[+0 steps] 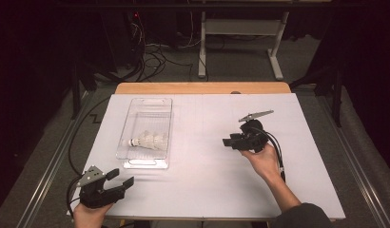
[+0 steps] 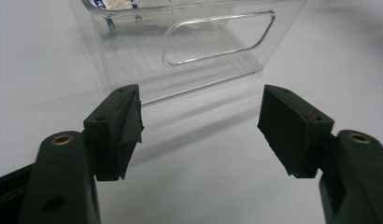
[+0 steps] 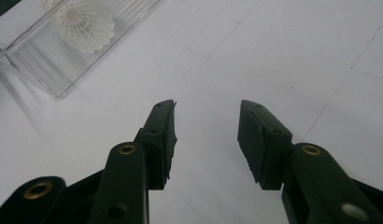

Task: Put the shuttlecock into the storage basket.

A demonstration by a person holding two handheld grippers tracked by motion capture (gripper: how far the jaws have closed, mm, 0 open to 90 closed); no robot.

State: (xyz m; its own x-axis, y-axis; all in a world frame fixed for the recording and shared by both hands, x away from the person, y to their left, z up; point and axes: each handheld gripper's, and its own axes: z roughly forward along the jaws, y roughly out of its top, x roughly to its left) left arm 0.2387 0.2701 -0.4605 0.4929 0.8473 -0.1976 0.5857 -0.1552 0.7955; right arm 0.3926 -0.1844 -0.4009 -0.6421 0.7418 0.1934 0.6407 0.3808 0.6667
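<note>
A clear plastic bin (image 1: 130, 124) lies on the white table, left of centre. White shuttlecocks (image 1: 148, 140) lie on their side inside it. My left gripper (image 1: 121, 178) rests near the front left corner, open and empty, pointing toward the bin's near end (image 2: 199, 70). My right gripper (image 1: 228, 141) hovers right of centre, held by a hand, jaws pointing left toward the bin. It is open with nothing between its pads. In the right gripper view (image 3: 207, 128) the bin (image 3: 40, 70) and a shuttlecock (image 3: 84, 21) sit at the upper left.
The white board (image 1: 207, 180) covers a wooden tabletop (image 1: 202, 88). Beyond it, on the grey floor, stand a desk frame (image 1: 240, 42) and loose cables (image 1: 155, 57). A cable trails from each gripper.
</note>
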